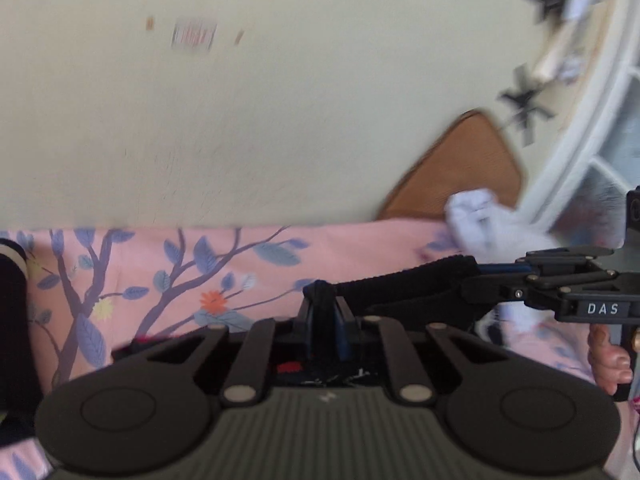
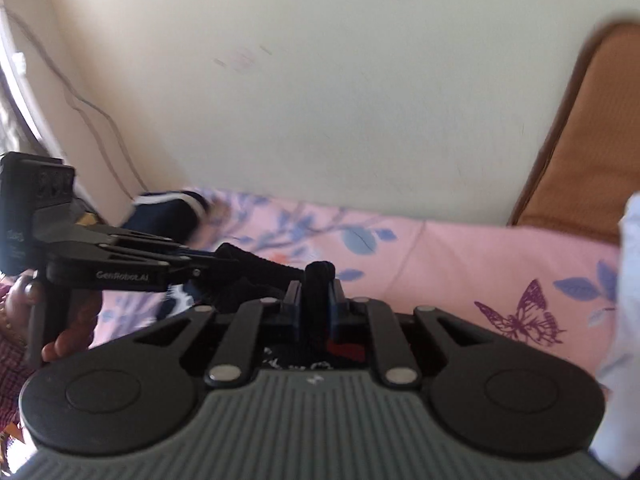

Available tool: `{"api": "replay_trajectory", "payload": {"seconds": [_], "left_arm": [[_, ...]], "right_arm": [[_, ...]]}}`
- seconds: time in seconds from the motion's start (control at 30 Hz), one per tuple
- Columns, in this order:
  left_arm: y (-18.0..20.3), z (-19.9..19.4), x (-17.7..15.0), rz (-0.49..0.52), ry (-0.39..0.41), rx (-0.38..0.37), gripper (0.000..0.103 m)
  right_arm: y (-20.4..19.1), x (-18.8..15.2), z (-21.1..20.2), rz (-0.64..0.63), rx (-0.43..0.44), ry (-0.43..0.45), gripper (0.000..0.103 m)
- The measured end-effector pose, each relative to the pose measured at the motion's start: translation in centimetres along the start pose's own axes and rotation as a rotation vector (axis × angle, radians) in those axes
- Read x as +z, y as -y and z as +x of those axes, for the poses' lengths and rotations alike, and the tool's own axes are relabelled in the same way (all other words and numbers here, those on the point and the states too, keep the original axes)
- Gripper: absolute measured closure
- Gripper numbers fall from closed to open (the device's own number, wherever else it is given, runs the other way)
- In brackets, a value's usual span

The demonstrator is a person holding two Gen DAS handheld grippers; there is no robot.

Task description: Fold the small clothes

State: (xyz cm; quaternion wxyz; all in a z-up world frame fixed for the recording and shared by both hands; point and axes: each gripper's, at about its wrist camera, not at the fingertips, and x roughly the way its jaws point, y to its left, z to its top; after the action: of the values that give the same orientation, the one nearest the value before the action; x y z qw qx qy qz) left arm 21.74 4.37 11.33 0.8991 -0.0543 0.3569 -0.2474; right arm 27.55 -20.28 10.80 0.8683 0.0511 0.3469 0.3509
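A small black garment (image 1: 400, 284) with red and white print is stretched as a taut band between both grippers above the pink floral bedsheet (image 1: 160, 264). My left gripper (image 1: 320, 296) is shut on one bunched end of it. The right gripper (image 1: 476, 276) comes in from the right and is shut on the other end, with a hand on its handle. In the right wrist view, the right gripper (image 2: 318, 276) pinches a fold of the black garment (image 2: 260, 268), and the left gripper (image 2: 212, 258) reaches in from the left. More of the garment hangs under the fingers.
A light blue-white cloth (image 1: 476, 220) lies on the sheet near a brown cushion (image 1: 460, 168). A dark navy garment with white stripes (image 2: 172, 216) lies at the far left by the cream wall (image 2: 320, 100). A window frame (image 1: 592, 152) stands at the right.
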Motion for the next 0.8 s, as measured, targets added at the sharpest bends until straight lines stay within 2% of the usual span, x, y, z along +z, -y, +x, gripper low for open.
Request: {"api": "replay_trajectory", "payload": {"seconds": [0.1, 0.2, 0.23, 0.3, 0.37, 0.43, 0.5, 0.53, 0.57, 0.6, 0.63, 0.67, 0.7, 0.73, 0.8], "left_arm": [[2.8, -6.5, -3.3, 0.019, 0.077, -0.096, 0.093], [4.6, -10.7, -8.8, -0.006, 0.101, -0.173, 0.093], [5.0, -11.6, -10.9, -0.021, 0.098, -0.189, 0.093], [5.2, -12.6, -15.1, -0.065, 0.078, -0.202, 0.091], [5.0, -12.8, -18.4, -0.118, 0.039, -0.193, 0.085], [4.3, -13.6, -21.0, -0.164, 0.017, -0.222, 0.081], [3.4, -15.6, -22.2, -0.191, 0.051, -0.199, 0.07], [2.8, -16.6, -22.2, -0.204, 0.083, -0.165, 0.054], [2.0, -17.5, -21.9, -0.219, 0.115, -0.129, 0.045], [1.1, -18.4, -21.5, -0.245, 0.142, -0.09, 0.042], [0.2, -18.8, -20.9, -0.276, 0.16, -0.059, 0.035], [-0.6, -18.9, -20.2, -0.302, 0.174, -0.036, 0.025], [-1.4, -18.7, -19.6, -0.33, 0.185, -0.018, 0.022], [-2.1, -18.2, -18.9, -0.354, 0.187, -0.007, 0.021], [-3.0, -16.3, -17.5, -0.371, 0.165, -0.011, 0.021]], "right_arm": [[-4.1, -2.9, -6.5, -0.081, 0.009, 0.049, 0.087], [-7.5, -8.7, -11.5, -0.111, -0.02, 0.065, 0.088], [-8.7, -11.4, -12.8, -0.106, -0.033, 0.068, 0.092], [-10.5, -16.4, -14.1, -0.082, -0.056, 0.059, 0.092], [-11.6, -20.6, -14.2, -0.064, -0.113, 0.043, 0.092], [-11.8, -23.6, -13.4, -0.031, -0.14, 0.003, 0.092], [-11.4, -24.2, -14.3, 0.012, -0.154, 0.017, 0.089], [-11.0, -24.0, -15.3, 0.035, -0.149, 0.058, 0.089], [-10.7, -23.4, -16.6, 0.054, -0.154, 0.113, 0.087], [-10.2, -22.9, -18.0, 0.068, -0.171, 0.166, 0.077], [-9.9, -22.3, -19.1, 0.089, -0.205, 0.221, 0.06], [-9.0, -21.6, -19.7, 0.123, -0.243, 0.273, 0.05], [-8.1, -21.0, -20.1, 0.164, -0.267, 0.318, 0.034], [-6.9, -20.3, -20.1, 0.202, -0.278, 0.345, 0.027], [-4.7, -19.4, -19.1, 0.277, -0.302, 0.346, 0.027]]}}
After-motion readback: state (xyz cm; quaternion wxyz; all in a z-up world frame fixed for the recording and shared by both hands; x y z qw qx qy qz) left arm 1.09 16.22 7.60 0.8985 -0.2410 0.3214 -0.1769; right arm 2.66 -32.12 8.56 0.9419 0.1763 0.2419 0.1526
